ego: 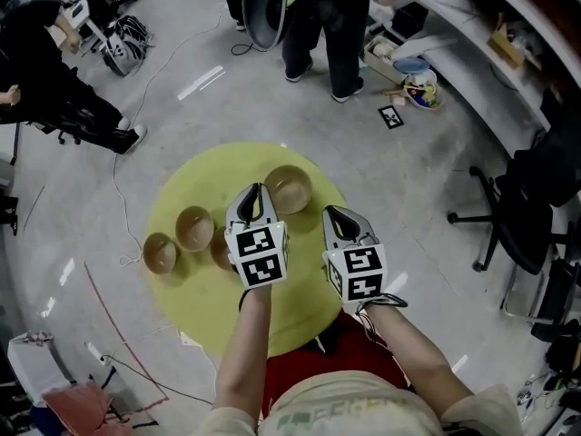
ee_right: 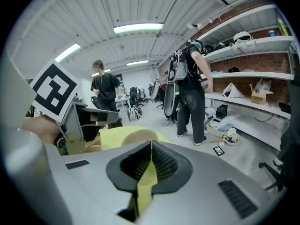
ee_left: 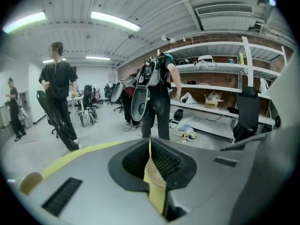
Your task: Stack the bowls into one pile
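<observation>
Four wooden bowls sit apart on a round yellow table (ego: 200, 307). One bowl (ego: 160, 253) is at the left edge and a second bowl (ego: 194, 228) stands beside it. The third bowl (ego: 221, 251) is partly hidden under my left gripper (ego: 258, 190). The largest bowl (ego: 289, 189) stands at the far side, just right of the left gripper's tip. My right gripper (ego: 331, 212) hovers over the table's right part, nearer than the large bowl. Both grippers are shut and hold nothing. The right gripper view shows the large bowl (ee_right: 136, 136) ahead and the left gripper (ee_right: 70, 121) at left.
The table stands on a grey floor. People stand beyond it (ego: 318, 25) and at the far left (ego: 54, 89). Shelving (ego: 472, 53) runs along the right, with an office chair (ego: 531, 216) near it. Cables (ego: 118, 189) lie on the floor at left.
</observation>
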Demonstrator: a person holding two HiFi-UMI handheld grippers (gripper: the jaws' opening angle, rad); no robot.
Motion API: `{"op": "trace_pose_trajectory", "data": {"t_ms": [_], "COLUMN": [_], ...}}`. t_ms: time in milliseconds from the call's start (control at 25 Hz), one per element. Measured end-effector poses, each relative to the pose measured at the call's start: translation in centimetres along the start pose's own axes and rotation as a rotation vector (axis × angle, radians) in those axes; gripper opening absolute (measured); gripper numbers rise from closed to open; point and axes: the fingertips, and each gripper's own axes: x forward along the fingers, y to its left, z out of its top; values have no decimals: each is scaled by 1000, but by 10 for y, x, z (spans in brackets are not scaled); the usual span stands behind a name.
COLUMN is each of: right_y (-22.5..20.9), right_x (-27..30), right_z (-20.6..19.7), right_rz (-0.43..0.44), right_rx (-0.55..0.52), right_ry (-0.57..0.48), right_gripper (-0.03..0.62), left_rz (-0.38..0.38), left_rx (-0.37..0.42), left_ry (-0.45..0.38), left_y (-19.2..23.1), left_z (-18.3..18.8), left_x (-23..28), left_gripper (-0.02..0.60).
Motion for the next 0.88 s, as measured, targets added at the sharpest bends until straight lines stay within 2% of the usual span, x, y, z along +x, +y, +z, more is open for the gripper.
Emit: {"op": "trace_pose_trajectory", "data": {"t_ms": [400,880], "right_y": [27,82], "right_x": [-26,-66], "right_z": [28,62], "right_rz": [24,55], "right_rx": [-2,-38], "right_ry": [-90,-201], "right_gripper": [37,37], "left_rz": [-36,-14], "left_rx": [-42,-78], "left_ry": [-83,-173], "left_y": [10,47], "left_z": [16,28], "left_x": [-56,-133], "left_gripper": [21,21]}}
